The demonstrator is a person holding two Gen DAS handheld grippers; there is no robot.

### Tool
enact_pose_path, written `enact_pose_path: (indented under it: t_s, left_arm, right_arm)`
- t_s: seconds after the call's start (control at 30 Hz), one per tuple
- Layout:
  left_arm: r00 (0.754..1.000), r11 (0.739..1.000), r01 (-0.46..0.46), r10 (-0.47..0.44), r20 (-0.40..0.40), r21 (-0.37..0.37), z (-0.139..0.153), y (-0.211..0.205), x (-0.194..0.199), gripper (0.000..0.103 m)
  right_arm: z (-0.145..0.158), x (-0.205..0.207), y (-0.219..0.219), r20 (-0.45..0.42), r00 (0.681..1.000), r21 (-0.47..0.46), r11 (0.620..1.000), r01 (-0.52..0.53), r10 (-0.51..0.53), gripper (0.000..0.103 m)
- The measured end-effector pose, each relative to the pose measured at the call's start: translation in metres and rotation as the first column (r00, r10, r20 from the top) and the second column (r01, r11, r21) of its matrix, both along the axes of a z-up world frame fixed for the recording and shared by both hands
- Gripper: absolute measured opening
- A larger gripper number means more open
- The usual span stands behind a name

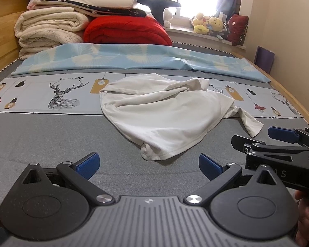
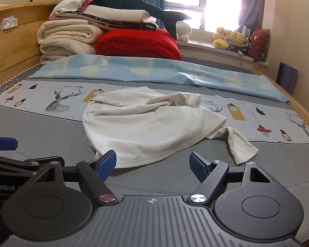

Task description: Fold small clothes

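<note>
- Two grippers hovered side by side over the near part of the bed: left gripper [image 1: 149,164] and right gripper [image 2: 153,165], each with blue pads spread wide and nothing between them.
- One white garment [image 1: 166,115] lay crumpled mid-bed, partly on the grey sheet [image 1: 51,135], partly on the deer-print strip [image 1: 57,94]; one sleeve trailed right.
- Left wrist view alone showed a hand [image 1: 308,216] at the lower right edge; right wrist view alone showed a tissue pack [image 2: 9,21] on the headboard.
- Bare sheet lay between pads and the garment's hem; one bedding stack [image 1: 72,18] stood well beyond.
</note>
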State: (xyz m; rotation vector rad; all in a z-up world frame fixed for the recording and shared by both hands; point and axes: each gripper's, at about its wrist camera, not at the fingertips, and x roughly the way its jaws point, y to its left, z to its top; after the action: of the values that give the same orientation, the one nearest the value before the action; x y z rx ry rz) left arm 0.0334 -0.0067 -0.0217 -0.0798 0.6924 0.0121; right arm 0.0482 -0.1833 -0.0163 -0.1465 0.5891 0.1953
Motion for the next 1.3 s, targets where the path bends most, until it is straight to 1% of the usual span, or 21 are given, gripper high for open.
enact_pose_path:
  t_s: [1.3]
  left_arm:
    - [1.0,1.0,-0.002,0.002,-0.001,0.001,-0.0025,-0.0003,0.0001,0.102]
  right_arm:
    - [-0.0009,0.0014,-0.0015,-0.011,1.0,0.006,1.0,0.0,0.0,0.079]
